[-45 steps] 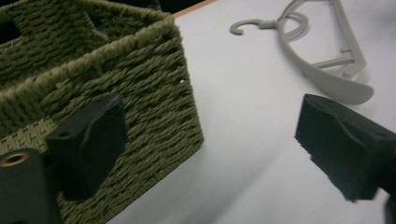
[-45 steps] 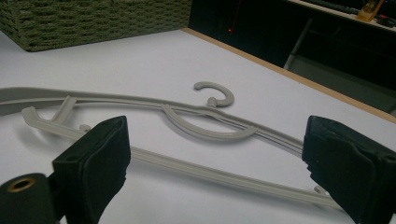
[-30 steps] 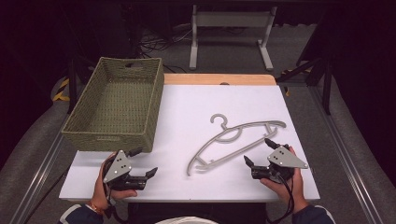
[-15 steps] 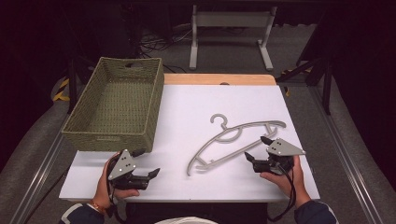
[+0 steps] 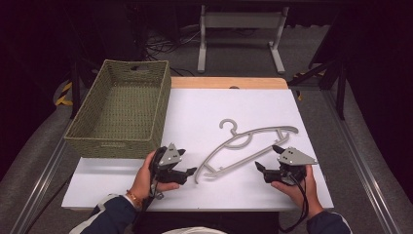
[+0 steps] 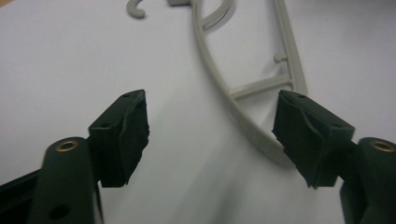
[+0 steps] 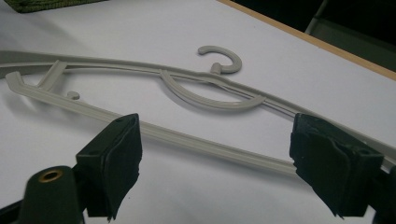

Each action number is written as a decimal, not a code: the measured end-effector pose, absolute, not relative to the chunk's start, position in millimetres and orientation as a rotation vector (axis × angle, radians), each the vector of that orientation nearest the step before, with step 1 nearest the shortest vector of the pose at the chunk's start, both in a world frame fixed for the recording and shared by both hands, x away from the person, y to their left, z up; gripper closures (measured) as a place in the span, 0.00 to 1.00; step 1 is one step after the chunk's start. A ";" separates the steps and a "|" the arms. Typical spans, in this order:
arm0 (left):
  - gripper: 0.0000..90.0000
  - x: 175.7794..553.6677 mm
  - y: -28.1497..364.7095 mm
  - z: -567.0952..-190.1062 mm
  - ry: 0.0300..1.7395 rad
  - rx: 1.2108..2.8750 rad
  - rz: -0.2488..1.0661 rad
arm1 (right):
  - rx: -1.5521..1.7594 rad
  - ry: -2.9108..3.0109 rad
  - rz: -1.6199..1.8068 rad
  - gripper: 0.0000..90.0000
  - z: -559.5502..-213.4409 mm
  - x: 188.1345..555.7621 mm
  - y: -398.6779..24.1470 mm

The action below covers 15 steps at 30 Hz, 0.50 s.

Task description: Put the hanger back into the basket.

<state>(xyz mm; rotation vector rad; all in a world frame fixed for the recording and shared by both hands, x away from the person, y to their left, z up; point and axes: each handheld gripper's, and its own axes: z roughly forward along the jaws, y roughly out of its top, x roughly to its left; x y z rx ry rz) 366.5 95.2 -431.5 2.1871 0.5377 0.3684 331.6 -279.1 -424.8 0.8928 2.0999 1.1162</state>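
A grey plastic hanger (image 5: pixel 243 144) lies flat on the white tabletop (image 5: pixel 204 107), hook toward the far side. My left gripper (image 5: pixel 187 162) is held low at the hanger's near-left end. Its jaws have just been closing; in the left gripper view (image 6: pixel 211 100) they still stand apart, with the hanger (image 6: pixel 243 119) end lying between them close to the right-hand jaw, pads not pressing on it. My right gripper (image 5: pixel 268 157) is open at the hanger's right arm; in the right gripper view (image 7: pixel 217 123) the hanger (image 7: pixel 205 100) bar runs across just beyond its jaws.
A green woven basket (image 5: pixel 122 141) stands on the table's left side, next to my left hand. A wooden strip (image 5: pixel 229 83) borders the table's far edge. Dark floor, rails and a metal frame lie beyond.
My left gripper has moved right across the table, from the front-left area up to the hanger's near end. The right gripper has stayed about where it was.
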 end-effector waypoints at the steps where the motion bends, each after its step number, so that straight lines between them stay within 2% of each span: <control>1: 0.34 370.8 87.5 -429.5 0.540 2.232 0.361 | 0.894 2.102 1.118 0.19 -425.3 331.6 -279.4; 9: 0.38 408.2 50.6 -429.0 0.633 2.350 0.197 | 0.901 2.121 1.095 0.19 -428.3 330.7 -278.2; 15: 0.48 423.1 34.5 -437.9 0.673 2.427 0.146 | 0.918 2.126 1.091 0.19 -429.9 332.1 -279.6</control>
